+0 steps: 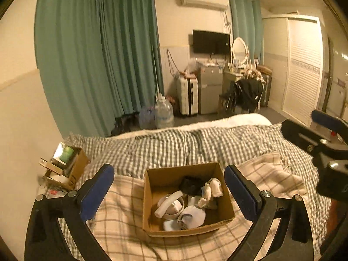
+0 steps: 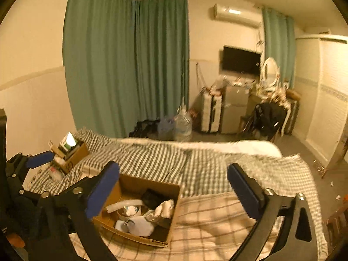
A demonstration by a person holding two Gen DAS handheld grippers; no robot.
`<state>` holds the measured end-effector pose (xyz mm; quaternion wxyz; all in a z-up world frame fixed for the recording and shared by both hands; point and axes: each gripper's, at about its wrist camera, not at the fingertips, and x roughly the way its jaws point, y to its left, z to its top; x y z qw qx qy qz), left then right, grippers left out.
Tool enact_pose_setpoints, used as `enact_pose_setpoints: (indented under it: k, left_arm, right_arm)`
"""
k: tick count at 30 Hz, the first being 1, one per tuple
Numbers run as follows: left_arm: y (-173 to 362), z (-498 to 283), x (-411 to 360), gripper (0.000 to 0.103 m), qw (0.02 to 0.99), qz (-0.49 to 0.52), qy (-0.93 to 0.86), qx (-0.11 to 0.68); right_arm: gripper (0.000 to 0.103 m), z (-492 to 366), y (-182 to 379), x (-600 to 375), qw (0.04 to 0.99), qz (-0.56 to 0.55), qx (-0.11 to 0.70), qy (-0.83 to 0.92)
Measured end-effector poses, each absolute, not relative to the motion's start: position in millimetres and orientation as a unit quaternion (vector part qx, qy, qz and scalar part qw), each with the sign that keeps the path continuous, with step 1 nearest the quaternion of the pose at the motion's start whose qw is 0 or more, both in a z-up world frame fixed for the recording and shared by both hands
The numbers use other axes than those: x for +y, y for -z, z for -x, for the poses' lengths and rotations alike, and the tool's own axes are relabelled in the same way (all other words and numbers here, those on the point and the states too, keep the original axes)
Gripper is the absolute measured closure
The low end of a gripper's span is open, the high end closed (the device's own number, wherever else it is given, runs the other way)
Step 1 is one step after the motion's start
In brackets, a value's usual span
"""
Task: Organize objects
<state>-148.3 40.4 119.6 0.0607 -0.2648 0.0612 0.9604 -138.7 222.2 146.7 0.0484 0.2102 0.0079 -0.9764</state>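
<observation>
An open cardboard box sits on the bed on a beige checked blanket. It holds a white round case, crumpled white cloth, a black item and a pale pouch. My left gripper is open and empty, its fingers either side of the box, above it. My right gripper is open and empty, over the box's right part. The right gripper also shows at the right edge of the left wrist view.
A second small cardboard box with packets stands at the bed's far left by the wall. A grey checked duvet covers the bed. Beyond are green curtains, water jugs, a suitcase, a small fridge and a chair with clothes.
</observation>
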Motion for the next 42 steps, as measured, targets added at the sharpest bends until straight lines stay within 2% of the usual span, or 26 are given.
enact_pose_setpoints:
  k: [7, 14, 18, 21, 28, 33, 42]
  left_arm:
    - [-135, 92, 31, 0.000, 0.031, 0.211, -0.977, 0.029]
    - [-117, 60, 25, 0.000, 0.024, 0.185, -0.982, 0.010]
    - [-93, 54, 26, 0.000, 0.005, 0.182, -0.983, 0.015]
    - [-73, 55, 28, 0.000, -0.006, 0.184, -0.983, 0.011]
    - [-17, 60, 34, 0.000, -0.025, 0.199, -0.979, 0.023]
    - [6, 66, 37, 0.000, -0.025, 0.223, -0.974, 0.028]
    - [9, 66, 41, 0.000, -0.021, 0.223, -0.974, 0.033]
  right_arm:
    - [0.000, 80, -167, 227, 0.040, -0.183, 0.011, 0.982]
    - [0.000, 42, -137, 227, 0.020, -0.172, 0.009, 0.985]
    - [0.000, 46, -96, 221, 0.015, -0.193, 0.009, 0.981]
    - [0.000, 60, -64, 213, 0.017, -0.216, 0.040, 0.975]
    - [0.000, 82, -19, 222, 0.027, -0.217, 0.050, 0.974]
    - [0.000, 93, 1, 238, 0.023, -0.232, 0.034, 0.972]
    - [0.000, 95, 2, 242, 0.021, -0.233, 0.028, 0.972]
